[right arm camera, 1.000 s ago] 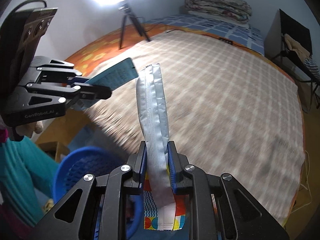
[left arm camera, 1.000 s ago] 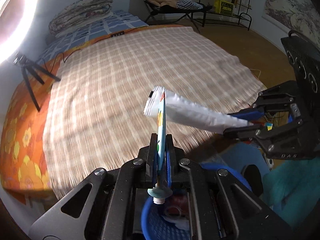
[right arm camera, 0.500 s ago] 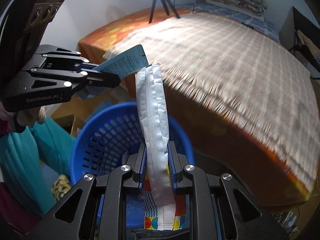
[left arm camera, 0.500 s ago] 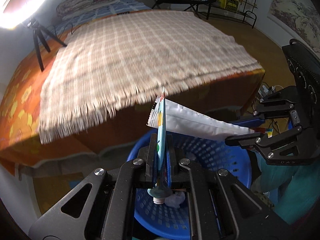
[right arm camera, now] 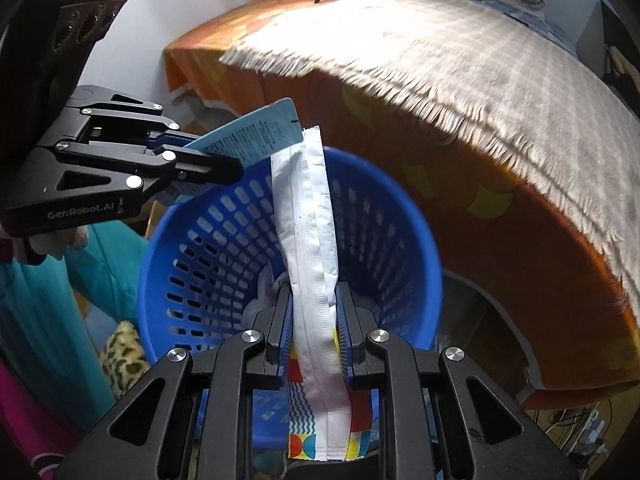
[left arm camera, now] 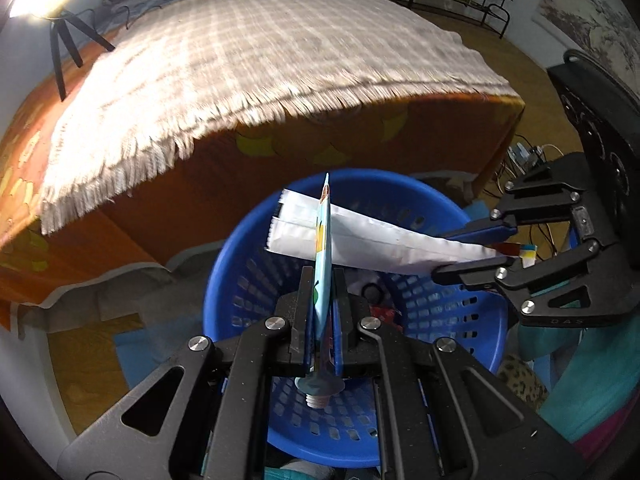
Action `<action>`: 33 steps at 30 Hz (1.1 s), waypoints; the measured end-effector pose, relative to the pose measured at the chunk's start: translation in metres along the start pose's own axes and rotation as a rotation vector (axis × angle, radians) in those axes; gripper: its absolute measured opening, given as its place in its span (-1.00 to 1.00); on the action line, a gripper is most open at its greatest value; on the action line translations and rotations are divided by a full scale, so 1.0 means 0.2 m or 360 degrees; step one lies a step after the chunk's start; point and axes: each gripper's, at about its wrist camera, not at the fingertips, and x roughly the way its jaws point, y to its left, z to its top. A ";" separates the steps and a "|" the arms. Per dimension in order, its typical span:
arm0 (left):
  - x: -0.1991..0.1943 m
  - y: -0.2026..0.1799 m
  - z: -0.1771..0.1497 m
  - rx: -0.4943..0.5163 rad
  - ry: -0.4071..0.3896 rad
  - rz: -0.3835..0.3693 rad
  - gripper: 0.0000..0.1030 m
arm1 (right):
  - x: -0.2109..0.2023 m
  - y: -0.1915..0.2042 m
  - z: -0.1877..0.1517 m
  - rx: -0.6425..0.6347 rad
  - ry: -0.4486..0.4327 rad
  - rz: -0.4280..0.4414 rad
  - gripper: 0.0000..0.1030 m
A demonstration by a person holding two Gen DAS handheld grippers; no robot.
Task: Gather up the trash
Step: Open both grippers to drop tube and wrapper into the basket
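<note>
My left gripper [left arm camera: 322,276] is shut on a flattened light-blue tube [left arm camera: 323,264], held edge-on above the blue plastic basket [left arm camera: 440,216]. It shows from the side in the right wrist view [right arm camera: 256,140], with the left gripper [right arm camera: 236,168] over the basket's [right arm camera: 400,216] left rim. My right gripper [right arm camera: 313,292] is shut on a long silver-white snack wrapper [right arm camera: 310,240] that points out over the basket. In the left wrist view the wrapper [left arm camera: 380,244] crosses behind the tube, held by the right gripper [left arm camera: 468,252]. Some trash lies in the basket.
A bed with a checked fringed blanket [left arm camera: 256,52] over an orange sheet [left arm camera: 280,156] stands just beyond the basket. A tripod [left arm camera: 64,48] stands on the bed's far left. Teal cloth [right arm camera: 48,312] and a leopard-print item [right arm camera: 124,352] lie beside the basket.
Both grippers have swung down from above the bed, with the tube and wrapper still held. The basket now fills the middle of both views.
</note>
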 end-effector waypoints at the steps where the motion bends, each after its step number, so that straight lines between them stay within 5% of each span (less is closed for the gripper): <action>1: 0.01 -0.01 0.00 0.0000 0.0010 -0.0013 -0.90 | 0.01 0.00 -0.01 0.0000 0.0005 0.0000 -0.65; 12: 0.05 -0.03 0.00 0.0017 0.0064 -0.0009 -0.87 | 0.04 0.00 -0.02 0.0016 0.0041 -0.0011 -0.61; 17: 0.05 -0.01 0.00 -0.0009 0.0047 0.0009 -0.42 | 0.04 0.00 -0.02 0.0013 0.0046 -0.0022 -0.58; 33: 0.05 0.01 0.02 -0.0031 0.0056 0.0029 -0.37 | 0.01 -0.02 -0.03 0.0050 0.0025 -0.0087 -0.21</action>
